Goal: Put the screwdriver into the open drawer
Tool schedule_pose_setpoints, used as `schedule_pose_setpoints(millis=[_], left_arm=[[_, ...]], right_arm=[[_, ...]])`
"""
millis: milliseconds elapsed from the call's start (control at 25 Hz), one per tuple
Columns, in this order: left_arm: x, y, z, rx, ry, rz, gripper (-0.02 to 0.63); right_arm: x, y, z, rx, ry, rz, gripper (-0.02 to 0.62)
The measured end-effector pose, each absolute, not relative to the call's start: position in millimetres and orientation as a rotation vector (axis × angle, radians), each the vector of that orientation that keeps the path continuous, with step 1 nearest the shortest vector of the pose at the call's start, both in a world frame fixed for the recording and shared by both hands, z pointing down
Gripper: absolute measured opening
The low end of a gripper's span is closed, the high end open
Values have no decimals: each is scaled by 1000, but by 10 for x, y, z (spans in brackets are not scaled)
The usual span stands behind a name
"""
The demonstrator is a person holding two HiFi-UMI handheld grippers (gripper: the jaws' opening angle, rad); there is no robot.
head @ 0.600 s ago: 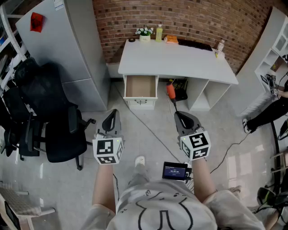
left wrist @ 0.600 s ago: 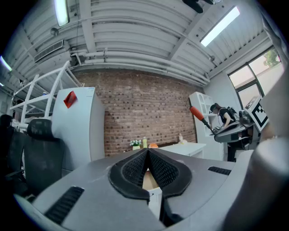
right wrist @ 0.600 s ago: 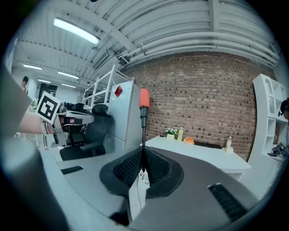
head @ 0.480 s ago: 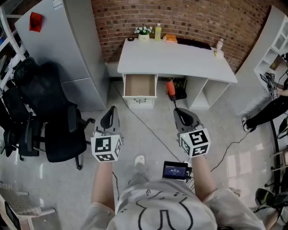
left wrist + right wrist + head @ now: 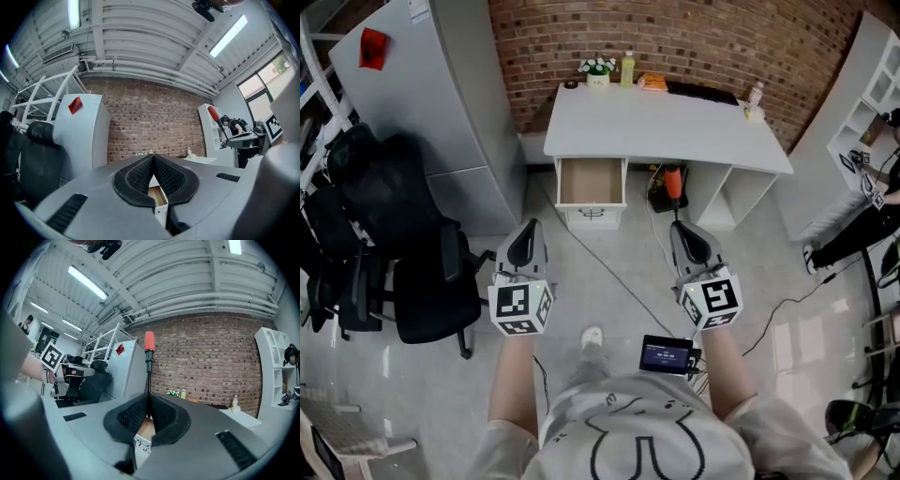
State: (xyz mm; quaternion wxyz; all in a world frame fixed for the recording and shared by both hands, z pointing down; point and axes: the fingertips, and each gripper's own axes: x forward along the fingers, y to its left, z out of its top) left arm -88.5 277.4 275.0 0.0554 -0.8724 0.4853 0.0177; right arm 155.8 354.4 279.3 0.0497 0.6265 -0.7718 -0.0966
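Close to the person, the right hand-held gripper (image 5: pixel 684 236) is clenched on the thin shaft of the screwdriver (image 5: pixel 674 187). Its orange handle points away from the person, toward the counter (image 5: pixel 666 127). The left hand-held gripper (image 5: pixel 529 242) is level with it, jaws pressed together with nothing between them. A thin cable (image 5: pixel 605 269) crosses the grey floor (image 5: pixel 628 239) between the two.

Further on, the open drawer (image 5: pixel 592 183) is pulled out under the left end of the white counter, and its wooden inside shows. The screwdriver handle is to the right of the drawer, apart from it.

A black office chair (image 5: pixel 403 253) stands near the left side, with a grey cabinet (image 5: pixel 441 103) behind. Open floor lies before the drawer. A small plant (image 5: pixel 598 67) and a bottle (image 5: pixel 627 67) stand at the counter's far edge, by the brick wall (image 5: pixel 694 37).
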Motion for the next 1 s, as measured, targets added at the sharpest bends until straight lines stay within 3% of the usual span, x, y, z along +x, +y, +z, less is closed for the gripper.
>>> schedule_pose_setpoints(millis=[1000], left_arm=[[-759,614,2807,-2729,1391,31,11]], right_arm=[[1632,1591,2849,1960,-2291,-222,23]])
